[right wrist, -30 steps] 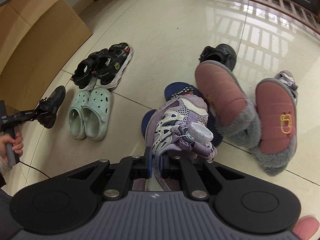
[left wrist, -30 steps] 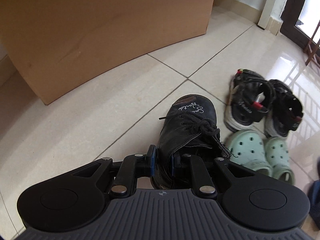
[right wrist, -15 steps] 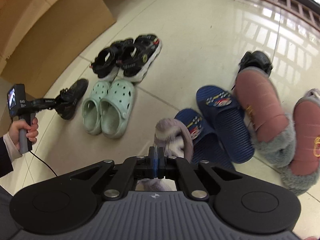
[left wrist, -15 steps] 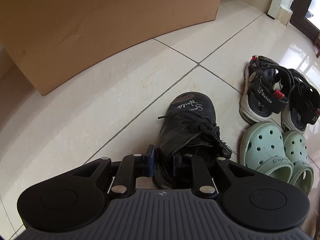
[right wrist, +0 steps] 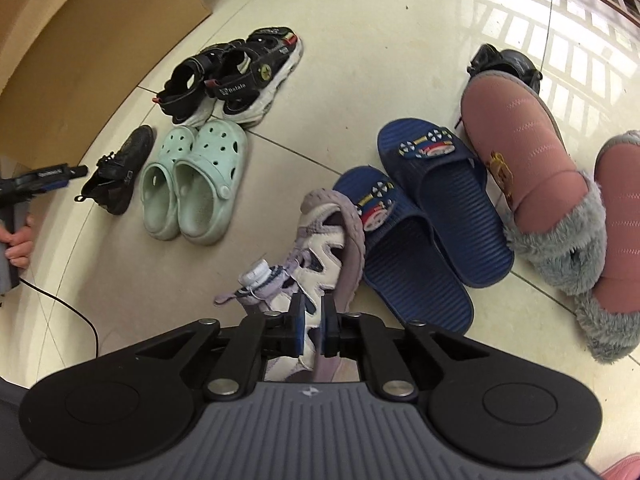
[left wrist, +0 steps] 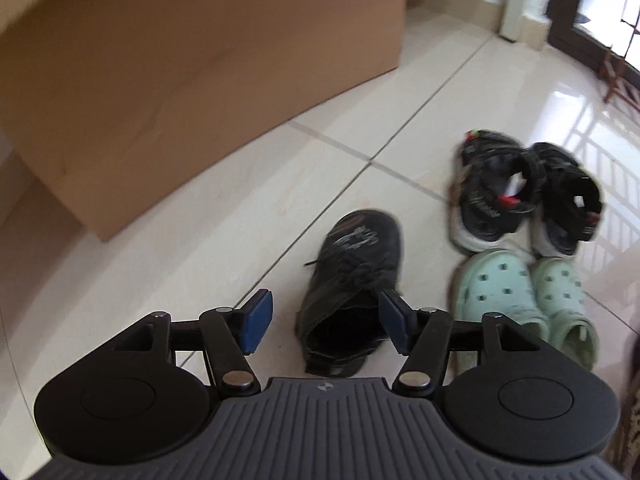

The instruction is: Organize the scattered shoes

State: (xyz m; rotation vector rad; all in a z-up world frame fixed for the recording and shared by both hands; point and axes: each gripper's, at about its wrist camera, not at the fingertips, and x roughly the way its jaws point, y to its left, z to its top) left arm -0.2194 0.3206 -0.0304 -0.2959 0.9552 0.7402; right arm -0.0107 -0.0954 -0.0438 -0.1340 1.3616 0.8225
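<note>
A black lace-up boot (left wrist: 352, 280) stands upright on the tiled floor, left of the mint clogs (left wrist: 520, 300). My left gripper (left wrist: 326, 320) hovers over its heel opening; the jaws are opening, and neither blue pad touches the boot. From the right wrist view, this gripper (right wrist: 80, 171) sits just behind the same boot (right wrist: 120, 176). My right gripper (right wrist: 313, 322) pinches the heel collar of a purple-and-white sneaker (right wrist: 328, 236), which leans against the nearer blue slipper (right wrist: 400, 264). Its jaws are starting to open, with the collar still between the pads.
Black sandals (right wrist: 232, 76) are paired beyond the mint clogs (right wrist: 196, 184). Two pink fur-lined slippers (right wrist: 532, 160) and another black shoe (right wrist: 508, 64) lie to the right. A cardboard box (left wrist: 180, 80) bounds the left. A hand (right wrist: 16, 240) and a cable (right wrist: 80, 320) are at left.
My left gripper has opened wide, let go of the black boot and lifted a little. My right gripper has brought the purple sneaker down beside the blue slippers.
</note>
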